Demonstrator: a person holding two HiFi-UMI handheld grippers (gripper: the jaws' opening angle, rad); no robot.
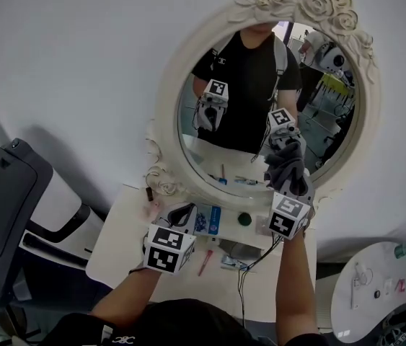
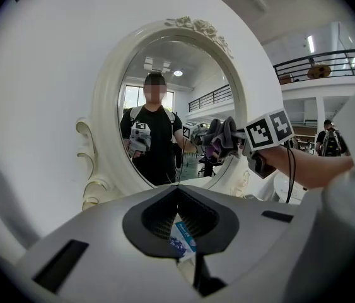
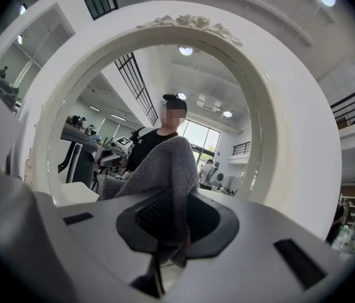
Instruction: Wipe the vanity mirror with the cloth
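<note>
Left gripper [image 1: 181, 215]: clear air ahead of jaws up to mirror [image 1: 267, 99]. Below jaws, surface [image 1: 116, 254] crowded: blue packet [image 1: 210, 218], red pen [image 1: 205, 262], cables [image 1: 240, 283].

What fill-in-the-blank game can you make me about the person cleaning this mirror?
1. The right gripper is shut on a fluffy grey ____.
2. It holds that up against the glass of the oval vanity ____.
3. The left gripper is lower down, over the white ____.

Missing words: cloth; mirror; table.
</note>
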